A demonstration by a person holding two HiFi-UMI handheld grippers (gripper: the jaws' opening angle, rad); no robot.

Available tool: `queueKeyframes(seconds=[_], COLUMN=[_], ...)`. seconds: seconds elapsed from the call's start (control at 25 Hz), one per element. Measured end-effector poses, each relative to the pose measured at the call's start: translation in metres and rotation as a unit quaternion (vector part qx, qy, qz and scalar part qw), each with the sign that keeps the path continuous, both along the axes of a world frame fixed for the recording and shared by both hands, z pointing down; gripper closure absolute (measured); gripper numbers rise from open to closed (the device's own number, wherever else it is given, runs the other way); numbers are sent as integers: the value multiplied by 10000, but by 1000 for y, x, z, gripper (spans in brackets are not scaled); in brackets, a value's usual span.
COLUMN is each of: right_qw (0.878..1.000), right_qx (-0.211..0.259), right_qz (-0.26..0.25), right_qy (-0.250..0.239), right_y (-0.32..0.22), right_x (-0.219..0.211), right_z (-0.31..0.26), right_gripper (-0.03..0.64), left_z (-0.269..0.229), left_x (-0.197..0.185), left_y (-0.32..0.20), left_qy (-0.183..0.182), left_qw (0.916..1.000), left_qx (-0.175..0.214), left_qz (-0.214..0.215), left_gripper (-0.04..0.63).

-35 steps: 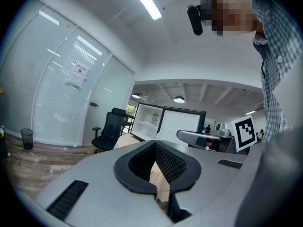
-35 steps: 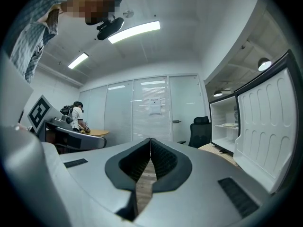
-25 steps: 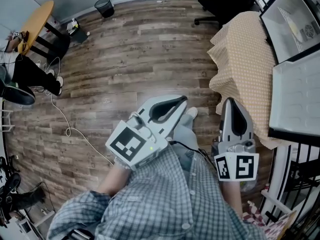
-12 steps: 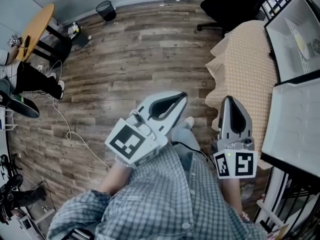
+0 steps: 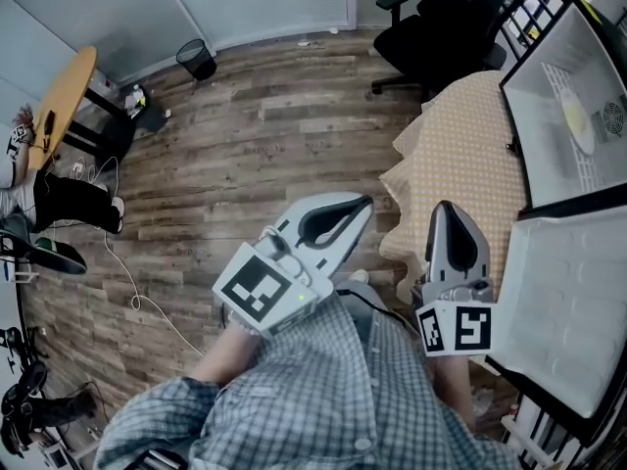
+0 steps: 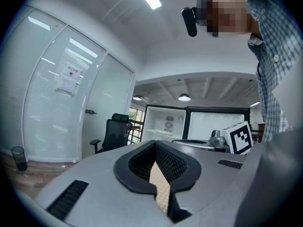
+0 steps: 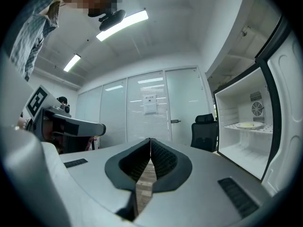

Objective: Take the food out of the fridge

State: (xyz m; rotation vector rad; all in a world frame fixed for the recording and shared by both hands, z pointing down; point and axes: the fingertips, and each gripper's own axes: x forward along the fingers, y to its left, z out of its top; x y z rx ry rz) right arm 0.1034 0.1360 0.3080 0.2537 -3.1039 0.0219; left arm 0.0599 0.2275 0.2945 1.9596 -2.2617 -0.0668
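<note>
Wood-floor office, open fridge (image 5: 549, 52) far right; food is a pale plate (image 5: 578, 120) on its shelf. Left gripper (image 5: 359, 210) and right gripper (image 5: 446, 210) both closed, empty. Risk: jaws left closed shove the plate; cloth-covered table (image 5: 460, 164) could snag an arm.
</note>
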Motion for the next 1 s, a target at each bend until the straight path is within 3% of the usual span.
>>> queueKeyframes(seconds=[0.24, 0.6, 0.84, 1.0], right_qw=[9999, 9983, 9962, 9917], right_qx=[77, 184, 224, 366], right_qz=[141, 561, 841, 1219], right_qy=[-36, 29, -32, 199], right_y=[-42, -84, -107, -126], right_x=[-20, -12, -14, -20], right_z=[-8, -5, -7, 6], right_gripper=[606, 606, 606, 606], left_z=[-11, -9, -10, -1], left_x=[-25, -38, -50, -59], left_y=[-45, -83, -111, -133], left_qy=[2, 21, -71, -103], left_qw=[9999, 9997, 9987, 9965], left_qx=[124, 93, 110, 77], left_qz=[75, 219, 488, 822], left_gripper=[589, 589, 589, 589])
